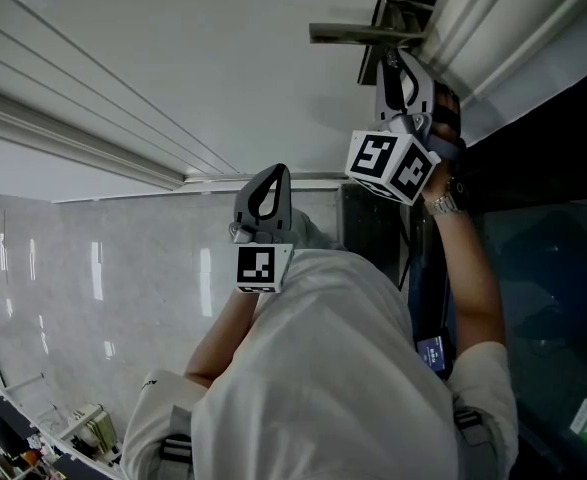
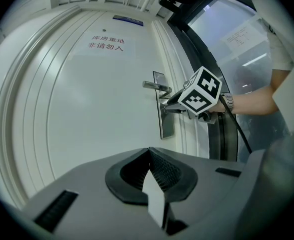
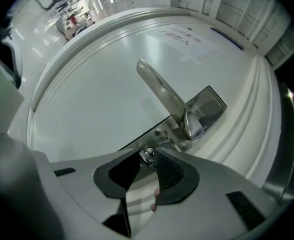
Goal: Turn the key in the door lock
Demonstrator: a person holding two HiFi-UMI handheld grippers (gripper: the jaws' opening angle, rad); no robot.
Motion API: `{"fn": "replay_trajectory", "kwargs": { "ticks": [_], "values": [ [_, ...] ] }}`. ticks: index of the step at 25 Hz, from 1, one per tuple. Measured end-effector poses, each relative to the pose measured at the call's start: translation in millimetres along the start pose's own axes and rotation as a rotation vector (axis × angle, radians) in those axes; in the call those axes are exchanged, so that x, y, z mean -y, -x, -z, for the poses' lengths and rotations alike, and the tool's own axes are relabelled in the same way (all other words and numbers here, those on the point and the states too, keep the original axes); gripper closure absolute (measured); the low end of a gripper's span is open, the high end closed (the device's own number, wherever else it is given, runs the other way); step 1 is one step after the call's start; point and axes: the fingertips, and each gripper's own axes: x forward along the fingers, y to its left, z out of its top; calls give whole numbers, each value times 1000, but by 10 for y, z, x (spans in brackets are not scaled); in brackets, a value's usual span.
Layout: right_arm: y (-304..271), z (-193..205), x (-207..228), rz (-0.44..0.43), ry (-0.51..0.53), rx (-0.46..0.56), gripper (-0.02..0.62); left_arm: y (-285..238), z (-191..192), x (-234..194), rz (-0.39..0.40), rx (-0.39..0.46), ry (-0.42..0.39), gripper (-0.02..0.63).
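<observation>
The white door point(image 2: 86, 114) carries a metal lever handle point(image 3: 162, 91) on a long lock plate point(image 3: 207, 106). A small silver key point(image 3: 147, 157) sits below the handle, and my right gripper point(image 3: 145, 151) is shut on its head, pointing level at the door. In the head view the right gripper point(image 1: 393, 60) is just under the handle point(image 1: 358, 35). The left gripper view shows its marker cube point(image 2: 201, 96) in front of the lock plate point(image 2: 165, 114). My left gripper point(image 2: 149, 150) is shut on nothing and hangs back from the door, left of the right one point(image 1: 275, 173).
A dark frame and glass panel point(image 2: 247, 49) run along the door's right side. Red lettering point(image 2: 106, 43) is printed high on the door. Raised mouldings point(image 1: 73, 128) ring the door panel. Glossy marble floor point(image 1: 93, 268) lies below, with clutter at the lower left corner point(image 1: 33, 438).
</observation>
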Motion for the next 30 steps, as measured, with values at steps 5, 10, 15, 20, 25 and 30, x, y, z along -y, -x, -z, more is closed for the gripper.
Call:
{"fn": "replay_trajectory", "kwargs": {
  "ticks": [5,10,15,20,25,30],
  "values": [
    [5,-3,37,12,-182,-15,506,22,7,12,2,0,2,597],
    [7,-11,84,20,-368,11,580,36,-3,10,2,4,-5,597],
    [10,-3,115,15,-533,38,584,66,26,-18,-8,-9,1,597],
    [11,27,137,-39,-760,51,584,77,33,-22,-14,-6,6,597],
    [13,106,173,-107,-1150,88,583,91,44,-29,-21,-10,9,597],
    [9,162,187,-137,-1442,116,583,89,52,-30,-20,-9,5,597]
  ]
}}
